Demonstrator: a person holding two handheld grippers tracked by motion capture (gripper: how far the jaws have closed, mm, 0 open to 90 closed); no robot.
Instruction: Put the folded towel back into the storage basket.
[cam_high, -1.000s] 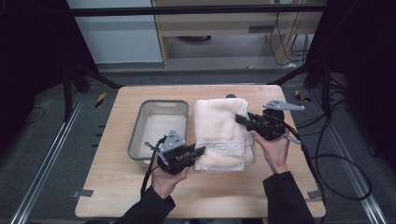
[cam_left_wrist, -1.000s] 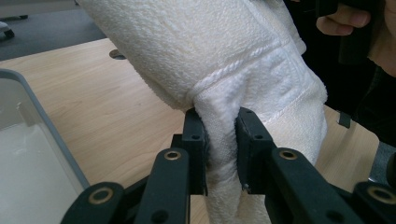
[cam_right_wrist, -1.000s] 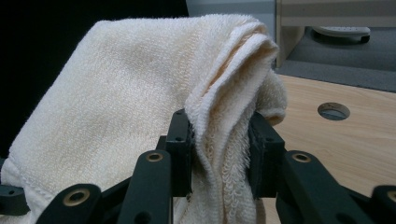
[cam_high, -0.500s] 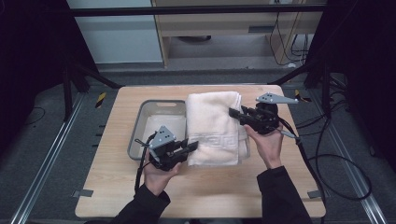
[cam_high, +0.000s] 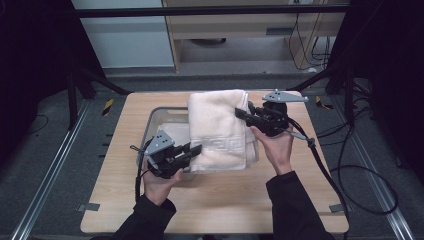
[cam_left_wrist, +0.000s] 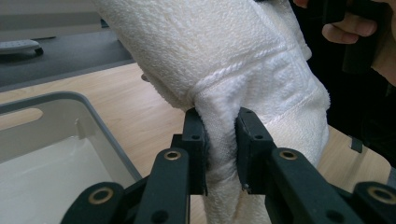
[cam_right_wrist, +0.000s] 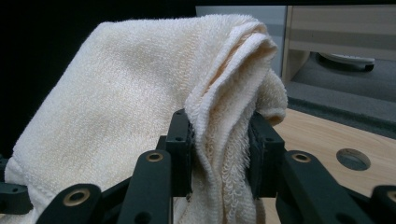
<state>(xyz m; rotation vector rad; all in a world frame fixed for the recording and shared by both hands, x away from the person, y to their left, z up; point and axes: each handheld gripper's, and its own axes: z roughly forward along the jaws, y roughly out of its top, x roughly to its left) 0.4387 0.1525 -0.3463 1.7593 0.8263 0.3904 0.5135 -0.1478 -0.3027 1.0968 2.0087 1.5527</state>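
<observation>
Both the left gripper (cam_high: 196, 149) and right gripper (cam_high: 242, 113) are clamped on the folded towel (cam_high: 217, 127), carrying it toward the grey bin (cam_high: 154, 120) at nine o'clock, where I judge it needs lowering in level.

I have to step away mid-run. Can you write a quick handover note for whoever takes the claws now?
Left claw: shut on the towel's near edge.
Right claw: shut on its far edge.
Towel: folded, held between both claws, partly over the grey bin on the table.
Done: towel gripped at both ends.
Left: probably carry it fully over the bin, lower it in, open both claws.
</observation>
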